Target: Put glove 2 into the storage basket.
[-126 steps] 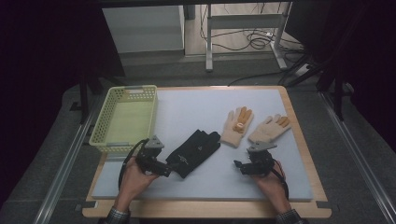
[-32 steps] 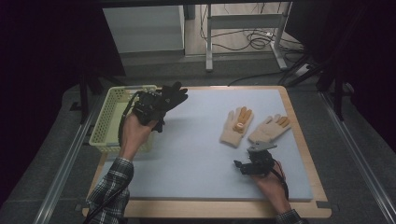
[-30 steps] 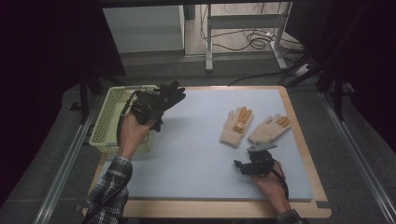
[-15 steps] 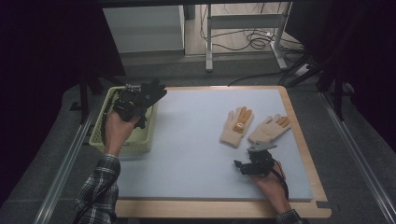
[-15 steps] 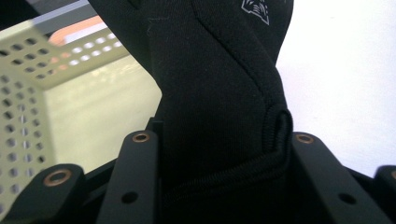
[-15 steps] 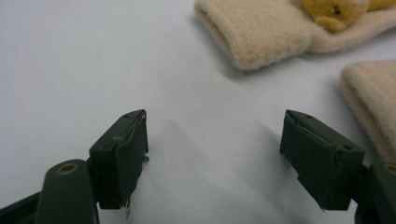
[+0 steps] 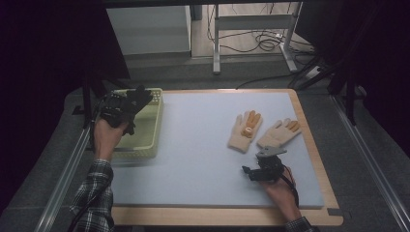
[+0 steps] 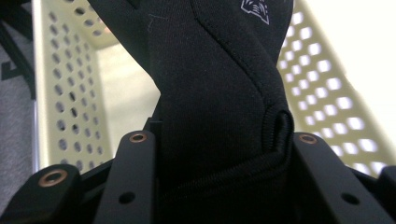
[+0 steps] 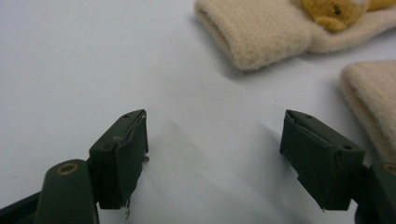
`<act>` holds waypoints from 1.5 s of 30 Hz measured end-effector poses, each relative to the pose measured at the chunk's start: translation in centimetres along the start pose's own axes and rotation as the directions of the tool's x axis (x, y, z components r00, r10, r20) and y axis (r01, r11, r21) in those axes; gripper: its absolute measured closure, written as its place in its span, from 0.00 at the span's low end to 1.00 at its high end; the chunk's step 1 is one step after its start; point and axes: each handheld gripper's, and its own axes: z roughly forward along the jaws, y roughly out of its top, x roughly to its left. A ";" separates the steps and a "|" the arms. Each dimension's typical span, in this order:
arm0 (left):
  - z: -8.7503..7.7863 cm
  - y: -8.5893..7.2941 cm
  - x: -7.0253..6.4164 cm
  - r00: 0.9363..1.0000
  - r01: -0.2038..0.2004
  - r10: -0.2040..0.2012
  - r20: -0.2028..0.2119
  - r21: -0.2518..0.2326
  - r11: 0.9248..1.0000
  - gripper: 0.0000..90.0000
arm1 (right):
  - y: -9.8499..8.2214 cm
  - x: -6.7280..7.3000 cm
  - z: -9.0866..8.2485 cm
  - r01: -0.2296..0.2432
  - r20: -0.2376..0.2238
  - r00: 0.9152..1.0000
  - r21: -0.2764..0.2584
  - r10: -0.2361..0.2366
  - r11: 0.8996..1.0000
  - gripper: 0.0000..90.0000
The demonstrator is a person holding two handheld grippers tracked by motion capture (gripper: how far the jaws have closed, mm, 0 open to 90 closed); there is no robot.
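My left gripper (image 7: 126,107) is shut on a black glove (image 7: 139,98) and holds it up over the pale yellow perforated basket (image 7: 155,126) at the table's left edge. In the left gripper view the glove's cuff (image 8: 219,93) is pinched between the jaws of the left gripper (image 8: 219,154), which have just been opening a little; the basket wall (image 8: 322,93) lies behind. My right gripper (image 7: 252,169) rests open on the mat, nothing between its jaws, just short of two beige gloves: one with an orange bear patch (image 7: 244,130), one plain (image 7: 279,133).
The pale blue mat (image 7: 193,145) covers the wooden table. In the right gripper view the open right gripper (image 9: 215,140) faces the cuffs of the bear glove (image 9: 261,32) and the plain glove (image 9: 369,98). Metal rails run along both table sides.
My left hand has carried the black glove from the table's middle left to over the basket and lowered it a little. The right hand and the beige gloves have stayed put.
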 end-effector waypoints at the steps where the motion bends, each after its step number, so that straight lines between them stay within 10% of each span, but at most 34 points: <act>1: 0.2 -0.1 0.3 1.000 0.006 -0.006 0.000 0.009 1.000 0.66 | 0.0 0.0 0.0 0.000 0.000 1.000 0.000 0.000 1.000 0.26; 14: 3.8 -1.4 2.9 0.998 0.049 -0.046 -0.034 0.103 0.994 0.66 | 0.0 0.0 0.0 0.000 0.000 1.000 0.000 0.000 1.000 0.25; 26: 6.4 -1.3 3.4 0.995 0.040 -0.018 -0.094 0.236 0.971 0.53 | 0.0 0.0 0.0 0.000 0.000 1.000 0.000 0.000 1.000 0.25; 35: 5.8 -1.1 3.2 0.996 0.047 -0.032 -0.082 0.194 0.980 0.05 | 0.0 0.0 0.0 0.000 0.000 1.000 0.000 0.000 1.000 0.25; 45: 1.7 -1.5 3.3 0.999 0.022 -0.022 0.037 0.014 1.000 0.01 | 0.0 0.0 0.0 0.000 0.001 1.000 0.000 0.000 1.000 0.25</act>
